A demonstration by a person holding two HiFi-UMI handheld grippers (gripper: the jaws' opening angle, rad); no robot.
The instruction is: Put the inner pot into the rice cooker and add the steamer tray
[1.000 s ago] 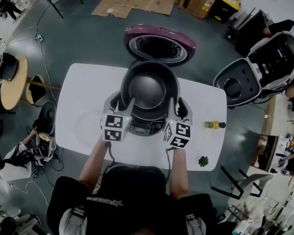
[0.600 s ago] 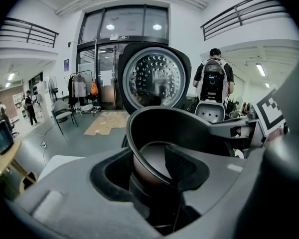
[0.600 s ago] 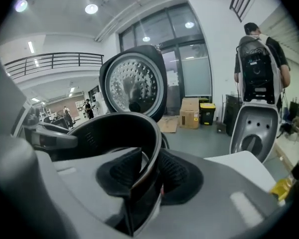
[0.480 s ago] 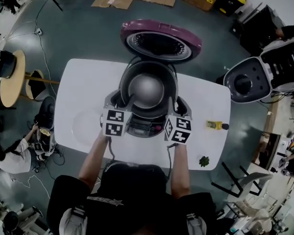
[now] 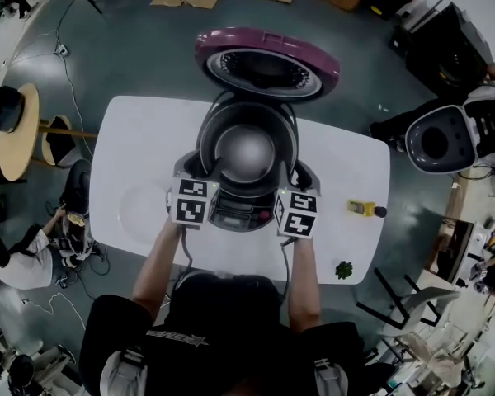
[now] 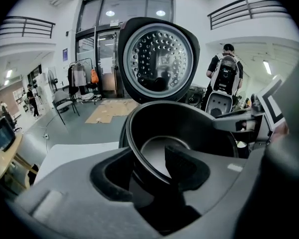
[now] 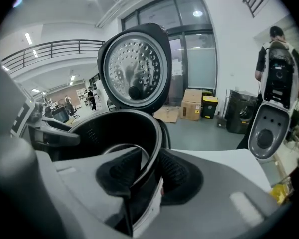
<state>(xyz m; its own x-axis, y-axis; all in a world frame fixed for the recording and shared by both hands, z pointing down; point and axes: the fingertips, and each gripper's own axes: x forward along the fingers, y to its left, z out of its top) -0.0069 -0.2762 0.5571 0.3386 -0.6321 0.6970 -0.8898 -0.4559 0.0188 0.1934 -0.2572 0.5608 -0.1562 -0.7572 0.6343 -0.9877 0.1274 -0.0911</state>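
Observation:
The dark inner pot (image 5: 246,151) sits low in the mouth of the rice cooker (image 5: 235,213), whose purple lid (image 5: 266,64) stands open behind it. My left gripper (image 5: 205,169) is shut on the pot's left rim, one pad outside the wall and one inside (image 6: 149,171). My right gripper (image 5: 292,176) pinches the right rim the same way (image 7: 149,173). Its jaws have just been opening a little, and the rim is still between the pads. The pot (image 6: 189,128) (image 7: 114,128) is empty. A faint pale round shape (image 5: 142,209) lies on the table left of the cooker.
The cooker stands mid-table on a white table (image 5: 346,155). A yellow item (image 5: 361,209) and a small green thing (image 5: 343,270) lie at the table's right. A white machine (image 5: 441,139) stands on the floor at right. A round wooden table (image 5: 16,134) and a seated person (image 5: 62,238) are at left.
Both grippers have come down with the pot, which now sits lower in the cooker's mouth. The view has shifted, showing more of the lid.

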